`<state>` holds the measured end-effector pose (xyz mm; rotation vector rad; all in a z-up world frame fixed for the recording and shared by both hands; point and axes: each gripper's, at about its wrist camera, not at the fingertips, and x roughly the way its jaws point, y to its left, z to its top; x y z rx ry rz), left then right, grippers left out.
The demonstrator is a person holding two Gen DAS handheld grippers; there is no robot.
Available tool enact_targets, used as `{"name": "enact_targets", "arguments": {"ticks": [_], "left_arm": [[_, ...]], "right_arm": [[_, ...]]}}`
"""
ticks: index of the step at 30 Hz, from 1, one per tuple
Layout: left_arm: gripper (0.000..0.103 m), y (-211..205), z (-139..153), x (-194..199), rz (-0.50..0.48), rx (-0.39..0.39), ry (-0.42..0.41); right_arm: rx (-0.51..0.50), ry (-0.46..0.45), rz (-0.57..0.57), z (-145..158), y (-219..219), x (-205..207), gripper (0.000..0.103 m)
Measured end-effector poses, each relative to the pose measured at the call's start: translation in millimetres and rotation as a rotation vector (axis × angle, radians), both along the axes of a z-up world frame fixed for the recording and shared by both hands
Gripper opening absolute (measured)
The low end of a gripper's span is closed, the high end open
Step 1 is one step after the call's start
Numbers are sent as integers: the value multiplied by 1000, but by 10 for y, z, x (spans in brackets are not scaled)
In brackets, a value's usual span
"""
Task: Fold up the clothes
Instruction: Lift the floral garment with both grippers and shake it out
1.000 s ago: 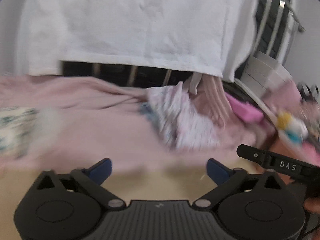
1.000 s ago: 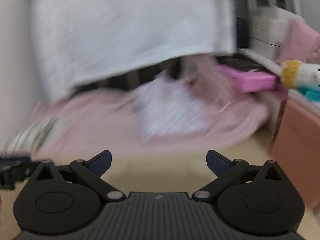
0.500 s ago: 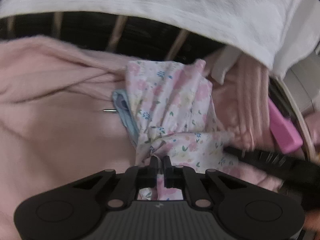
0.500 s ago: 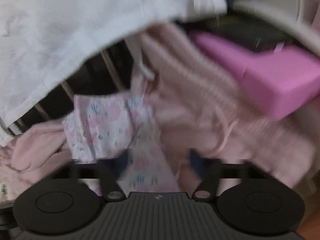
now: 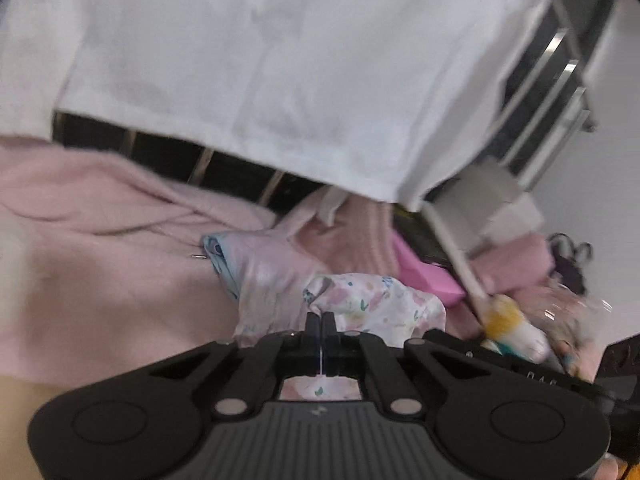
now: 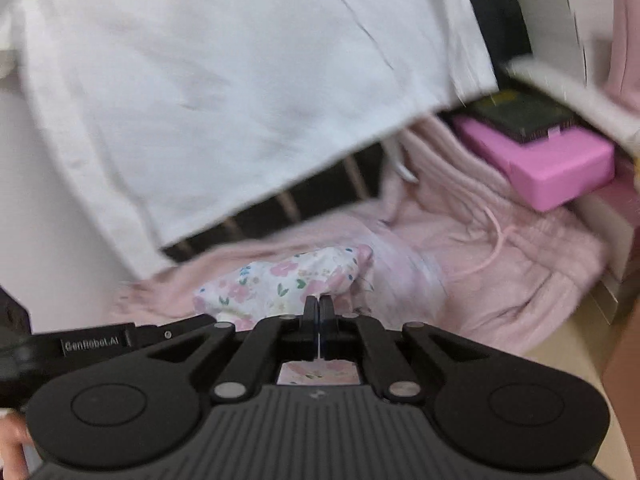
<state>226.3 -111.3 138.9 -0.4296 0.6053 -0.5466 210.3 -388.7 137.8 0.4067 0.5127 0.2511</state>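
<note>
A small white garment with a pink floral print (image 5: pixel 372 304) lies bunched on a pile of pink clothes. My left gripper (image 5: pixel 320 318) is shut on the garment's near edge, and cloth shows behind its closed fingers. In the right wrist view the same floral garment (image 6: pixel 288 280) sits just ahead, and my right gripper (image 6: pixel 319 304) is shut on its edge too. The other gripper's body shows at the side of each view. A light blue piece (image 5: pixel 218 256) pokes out under the floral cloth.
A pink fleece garment (image 5: pixel 100 240) spreads to the left. A white towel (image 5: pixel 260 80) hangs over a dark slatted rail behind. A pink box (image 6: pixel 548 164) with a dark book on it lies to the right, beside a stuffed toy (image 5: pixel 516 324). Tan tabletop (image 6: pixel 576 344) lies near.
Both grippers went from open above the table to shut on the floral garment. They have since drawn back toward me, and the garment is pulled off the pile and bunched up.
</note>
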Motion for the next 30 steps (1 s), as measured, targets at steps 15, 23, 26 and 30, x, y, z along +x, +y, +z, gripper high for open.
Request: {"name": "enact_targets", "arguments": {"ticks": [15, 23, 26, 30], "left_arm": [[0, 1051, 2413, -2278, 64, -56, -457], [25, 1147, 1268, -1899, 247, 111, -165], [48, 1407, 322, -1933, 290, 187, 66], [48, 1991, -662, -2606, 251, 178, 244]], "right_arm": [[-170, -487, 161, 2589, 959, -2399, 0], [-234, -201, 131, 1906, 1429, -1904, 2], [-331, 26, 108, 984, 1566, -1583, 21], [-402, 199, 150, -104, 1436, -1993, 37]]}}
